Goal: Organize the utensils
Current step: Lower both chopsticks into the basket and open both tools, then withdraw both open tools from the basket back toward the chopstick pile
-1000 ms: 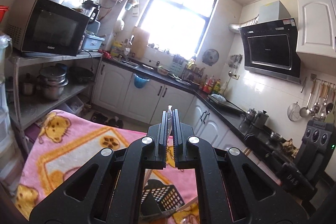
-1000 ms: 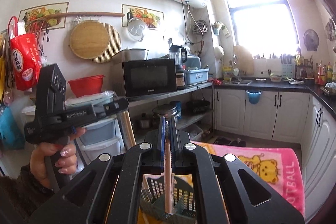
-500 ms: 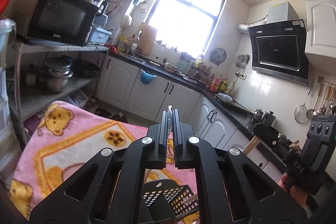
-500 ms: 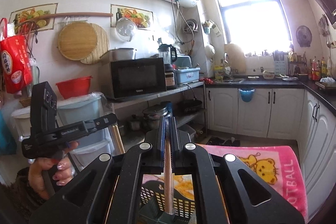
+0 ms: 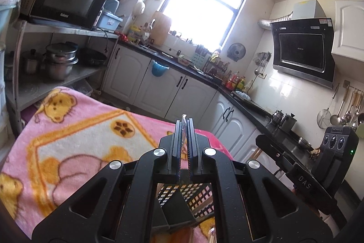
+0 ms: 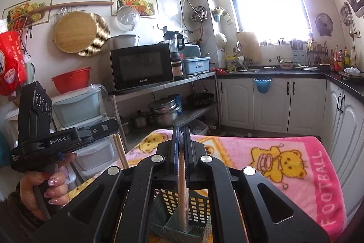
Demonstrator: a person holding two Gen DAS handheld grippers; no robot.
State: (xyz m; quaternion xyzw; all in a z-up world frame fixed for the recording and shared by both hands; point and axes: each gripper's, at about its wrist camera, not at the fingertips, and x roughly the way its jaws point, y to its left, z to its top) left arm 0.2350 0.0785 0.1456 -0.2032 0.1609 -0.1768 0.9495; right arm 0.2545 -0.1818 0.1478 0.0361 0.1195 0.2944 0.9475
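Both tongs, left point(image 5: 184, 147) and right point(image 6: 181, 152), clamped shut, pointing slightly downward.

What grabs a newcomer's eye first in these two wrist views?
Probably the pink teddy-bear blanket over the table, filling the lower middle of both views. Next, the right gripper, shut on wrapped chopsticks that hang down into the slotted utensil basket below it, and the left gripper, also shut on a wrapped pair. Behind, a bright window glares above the black counter.
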